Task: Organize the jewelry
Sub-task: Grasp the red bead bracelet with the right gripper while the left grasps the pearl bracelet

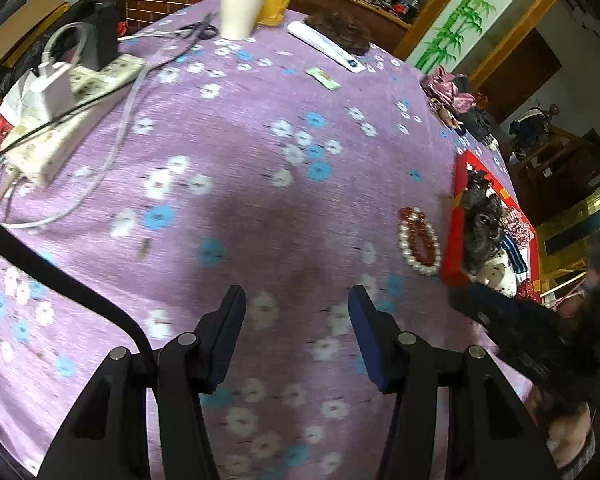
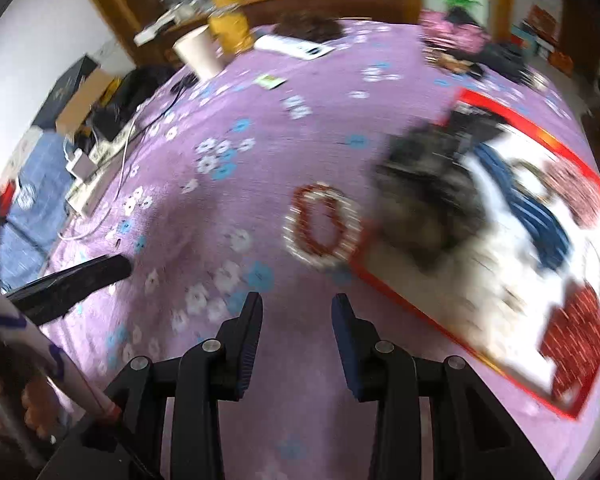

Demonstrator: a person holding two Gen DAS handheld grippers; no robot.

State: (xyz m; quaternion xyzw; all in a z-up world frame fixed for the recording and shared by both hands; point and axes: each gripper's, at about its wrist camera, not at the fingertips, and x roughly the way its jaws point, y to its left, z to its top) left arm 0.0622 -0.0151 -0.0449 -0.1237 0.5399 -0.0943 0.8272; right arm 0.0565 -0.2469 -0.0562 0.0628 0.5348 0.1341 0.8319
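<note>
Both grippers hang over a worktop (image 1: 260,128) spread with a purple cloth printed in white and blue flowers. The left gripper (image 1: 296,300) has its jaws parted with nothing between them, only cloth below. The right gripper (image 2: 296,304) is the same: jaws apart, empty, over bare cloth.

The jewelry to be sorted is a pair of beaded bracelets (image 1: 419,240), a red ring lying inside a ring of white pearls, flat on the cloth. Take the red tray (image 1: 458,184) as the landmark: the bracelets lie just beside its near-left edge, seemingly touching it in the right wrist view, though blur makes that hard to settle. From the right gripper the bracelets (image 2: 322,226) sit just ahead of the fingertips with open cloth between. Inside the tray (image 2: 400,294) is a heap of dark frilly pieces, something blue striped, and red patterned fabric.

Well away from the tray, at the far side of the worktop, stand a white paper cup (image 1: 242,8) and a yellow container (image 1: 276,0) behind it, with black scissors (image 1: 202,30) beside the cup. A white flat packet (image 1: 326,46) and a brown tuft lie further along. To the far left of the tray a power strip (image 1: 72,112) with a white charger and trailing cables takes up the edge. A pink bundle (image 1: 448,88) sits beyond the tray.
</note>
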